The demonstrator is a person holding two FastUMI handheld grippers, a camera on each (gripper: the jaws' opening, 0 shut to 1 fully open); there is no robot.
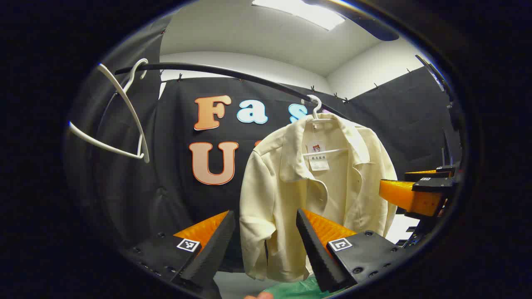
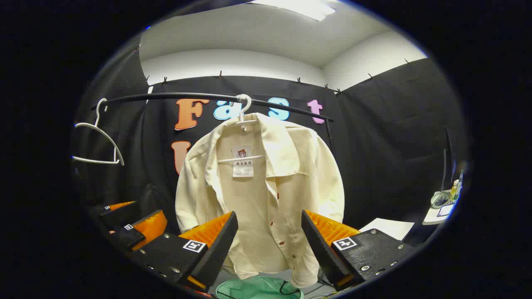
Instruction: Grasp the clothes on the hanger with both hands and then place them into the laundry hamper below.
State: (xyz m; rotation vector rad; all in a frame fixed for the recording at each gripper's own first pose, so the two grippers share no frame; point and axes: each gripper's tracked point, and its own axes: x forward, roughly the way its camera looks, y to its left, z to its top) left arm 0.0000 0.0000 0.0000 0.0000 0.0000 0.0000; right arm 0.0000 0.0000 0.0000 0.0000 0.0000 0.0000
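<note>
A cream shirt (image 2: 259, 195) hangs on a white hanger (image 2: 244, 109) from the black rail (image 2: 166, 96), above what seems to be the green hamper (image 2: 257, 288). The left gripper (image 1: 266, 245) and right gripper (image 2: 269, 245) hold their fingers spread, clear of the shirt.
</note>
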